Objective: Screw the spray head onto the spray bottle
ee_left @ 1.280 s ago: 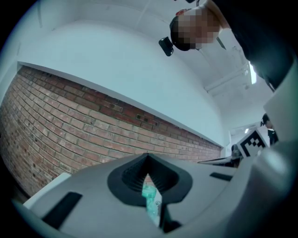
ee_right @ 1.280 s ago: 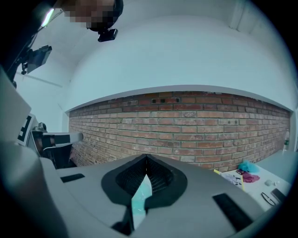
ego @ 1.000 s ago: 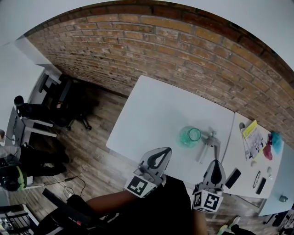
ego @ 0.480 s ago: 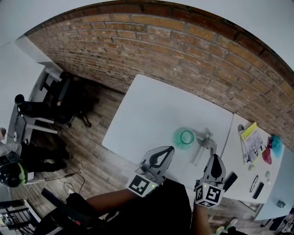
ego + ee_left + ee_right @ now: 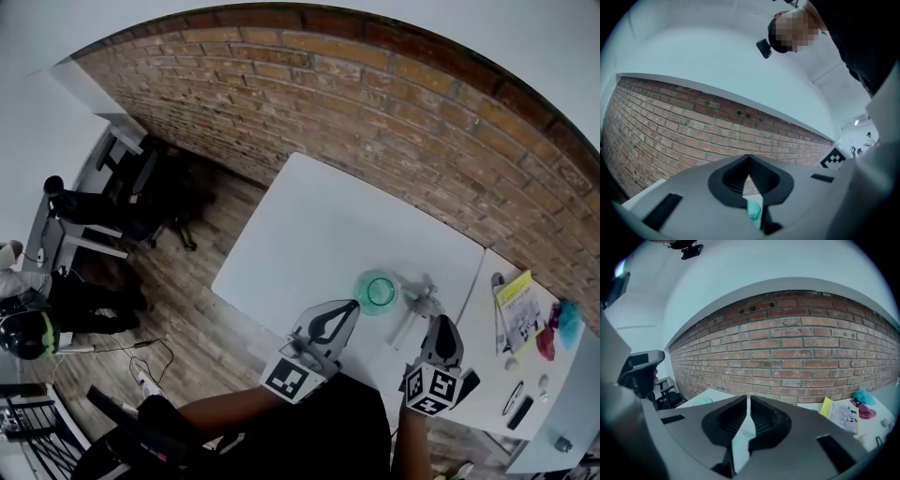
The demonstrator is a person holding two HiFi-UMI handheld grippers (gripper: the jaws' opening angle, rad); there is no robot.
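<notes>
Two tools, both fully closed and empty. The left tool (image 5: 348,307) hovers with the green spray bottle (image 5: 378,291) standing just ahead to its right on the white worktop (image 5: 309,225). The right tool (image 5: 442,322) points at the spray head (image 5: 419,302) lying just ahead, nearer than a second ago.

Teal bottle (image 5: 378,291), white table (image 5: 309,234), red-brown brick wall (image 5: 375,103)

Left grey two-jaw gripper (image 5: 350,306): jaws together, nothing between, pointing level.
Right grey two-jaw gripper (image 5: 440,322): jaws together, nothing between, tipped slightly downward.
</notes>
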